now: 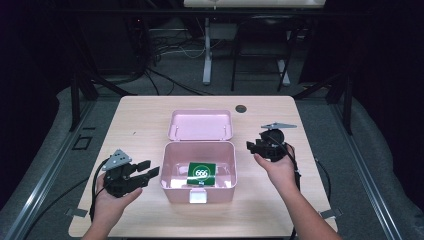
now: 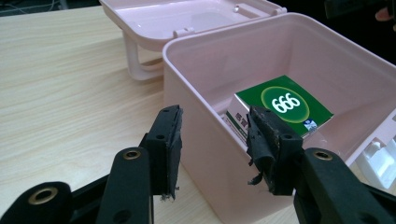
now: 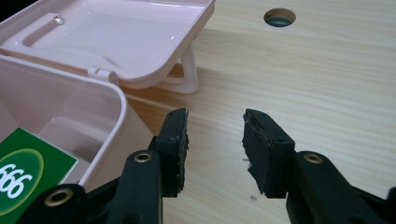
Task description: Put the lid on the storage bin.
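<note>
The left gripper [image 1: 148, 169] is held just off the left wall of the pink plastic storage box [image 1: 172, 187], jaws spread wide with nothing between them; in the left gripper view the box wall [image 2: 205, 154] is seen through the gap, but no contact by the pads [image 2: 169, 140] is made. The right gripper [image 1: 253, 146] is held near the box's right side, above the bare wooden table [image 3: 327, 70], jaws likewise wide apart and empty.

The box stands at the middle of the table, open, with its hinged lid [image 1: 201, 124] folded back flat behind it. A green carton marked "666" [image 1: 201, 173] lies tilted inside, leaning toward the front right of the floor; a white latch [image 1: 198, 197] is seen on the front wall.

Handling, as judged: the box is taken to be thin moulded plastic, light, stiff enough but slightly flexible at the rim, and smooth, so slipping under the pads is to be expected. The carton is judged light, cardboard, crushable under a hard squeeze. The lid is best taken at its free far edge or the moulded handle [image 3: 189, 70] beneath it, with the box body steadied at a side wall. If the carton is wanted, its raised edge is the accessible place for a grip.
</note>
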`<state>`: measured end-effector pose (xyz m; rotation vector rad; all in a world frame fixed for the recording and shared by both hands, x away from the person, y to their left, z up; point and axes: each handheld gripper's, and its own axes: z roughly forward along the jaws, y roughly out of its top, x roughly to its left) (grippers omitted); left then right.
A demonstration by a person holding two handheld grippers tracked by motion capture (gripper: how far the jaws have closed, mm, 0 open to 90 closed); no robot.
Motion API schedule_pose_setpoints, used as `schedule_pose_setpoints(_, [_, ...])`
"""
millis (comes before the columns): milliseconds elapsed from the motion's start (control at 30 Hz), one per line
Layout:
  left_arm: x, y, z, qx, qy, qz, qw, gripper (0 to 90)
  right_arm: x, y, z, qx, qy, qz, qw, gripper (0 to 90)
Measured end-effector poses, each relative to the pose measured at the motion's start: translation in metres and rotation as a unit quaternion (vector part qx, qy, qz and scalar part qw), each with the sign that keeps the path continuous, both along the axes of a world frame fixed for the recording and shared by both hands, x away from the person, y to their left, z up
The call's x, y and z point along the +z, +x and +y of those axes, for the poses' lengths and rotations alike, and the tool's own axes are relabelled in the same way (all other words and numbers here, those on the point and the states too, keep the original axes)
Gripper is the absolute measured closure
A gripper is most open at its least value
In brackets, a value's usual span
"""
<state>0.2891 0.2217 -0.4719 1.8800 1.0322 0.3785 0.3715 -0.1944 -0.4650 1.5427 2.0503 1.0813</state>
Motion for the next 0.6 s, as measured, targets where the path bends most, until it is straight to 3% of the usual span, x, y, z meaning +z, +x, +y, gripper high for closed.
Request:
schedule_pose_setpoints(300, [-0.009, 0.002, -0.012, -0.015, 0.011, 0.011, 0.9998, 53.4, 0.011, 0.018, 0.005, -0.008, -0.007, 0.003, 0.9999, 61.0])
schedule_pose_setpoints(600, [-0.012, 0.001, -0.020, -0.020, 0.035, 0.009, 0.9992, 61.5, 0.017, 0.035, 0.010, -0.017, -0.008, 0.005, 0.9998, 61.0])
